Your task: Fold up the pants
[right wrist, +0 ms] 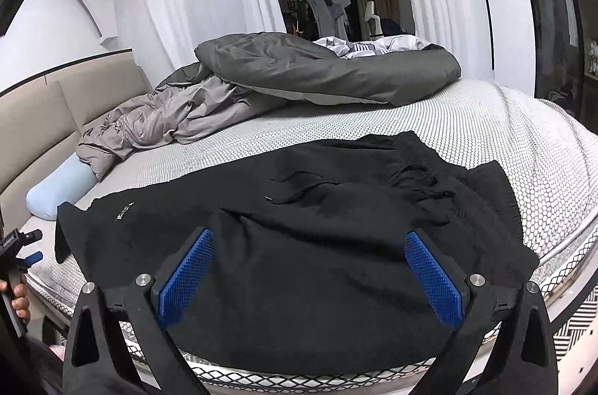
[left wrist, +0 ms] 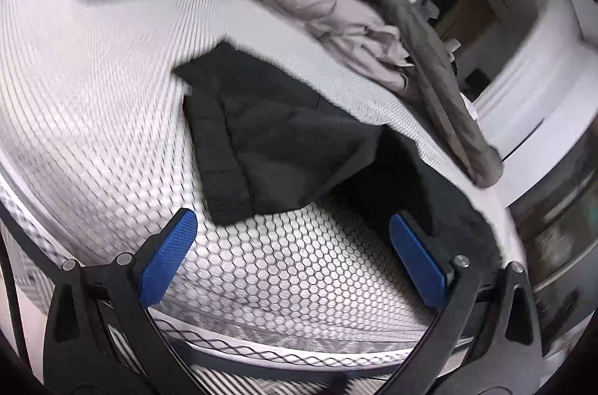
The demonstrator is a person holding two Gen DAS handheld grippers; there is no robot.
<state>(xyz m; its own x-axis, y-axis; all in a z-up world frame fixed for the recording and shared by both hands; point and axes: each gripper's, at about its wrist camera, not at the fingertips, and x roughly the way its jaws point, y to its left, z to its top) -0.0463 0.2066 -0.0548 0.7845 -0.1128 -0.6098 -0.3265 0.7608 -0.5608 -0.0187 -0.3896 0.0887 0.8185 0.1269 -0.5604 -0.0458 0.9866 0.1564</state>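
Note:
Black pants (right wrist: 299, 245) lie spread across the near side of the bed, waistband with drawstrings toward the right and a small white label near the left end. My right gripper (right wrist: 310, 275) hovers open just above the middle of them, blue pads (right wrist: 433, 283) wide apart, nothing between. In the left wrist view the leg end of the pants (left wrist: 269, 141) lies ahead on the honeycomb mattress cover (left wrist: 280, 264). My left gripper (left wrist: 295, 260) is open over bare cover, just short of the hem. That gripper (right wrist: 22, 245) also shows at the far left of the right wrist view, held by a hand (right wrist: 18, 301).
A dark grey duvet (right wrist: 329, 70) and a crumpled light grey sheet (right wrist: 160, 118) are piled at the far side of the bed. A pale blue pillow (right wrist: 56, 189) lies at the left by the beige headboard (right wrist: 33, 111). The mattress edge (right wrist: 299, 372) runs just below my grippers.

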